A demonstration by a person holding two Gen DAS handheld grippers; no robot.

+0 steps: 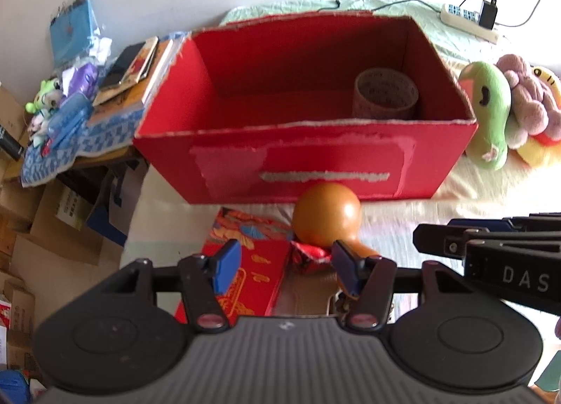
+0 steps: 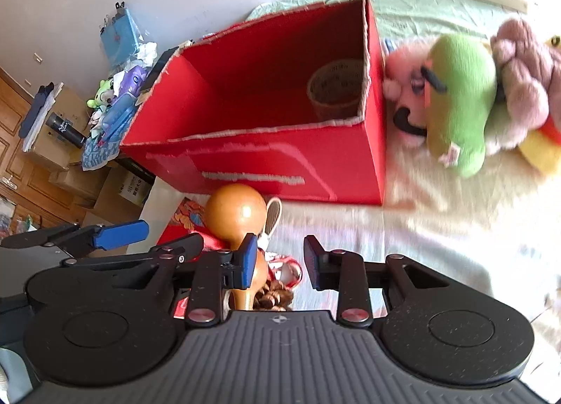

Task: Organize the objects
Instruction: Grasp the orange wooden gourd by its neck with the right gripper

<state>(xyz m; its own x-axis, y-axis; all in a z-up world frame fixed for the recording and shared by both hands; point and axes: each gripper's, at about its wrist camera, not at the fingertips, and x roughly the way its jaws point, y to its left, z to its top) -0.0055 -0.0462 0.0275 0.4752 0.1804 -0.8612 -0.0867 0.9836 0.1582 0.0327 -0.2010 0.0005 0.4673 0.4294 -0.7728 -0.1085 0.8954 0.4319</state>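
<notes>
1. Left gripper (image 1: pixel 285 265): jaws wide apart, holding nothing, above red packet (image 1: pixel 252 263); gourd (image 1: pixel 326 214) just ahead, in front of red box (image 1: pixel 315 158).
2. Right gripper (image 2: pixel 280 263): jaws moderately apart, empty; left pad (image 2: pixel 249 260) overlaps gourd neck, contact unclear.
3. Tape roll (image 1: pixel 385 95) inside box, right end.

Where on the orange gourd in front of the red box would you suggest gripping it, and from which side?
I would grip the orange gourd at its narrow part, below the big round bulb, coming from above with the fingers either side. The bulb looks smooth, glossy and wide, so pads may slip off it. The left gripper is open and already close; clutter beside it leaves little room.
</notes>
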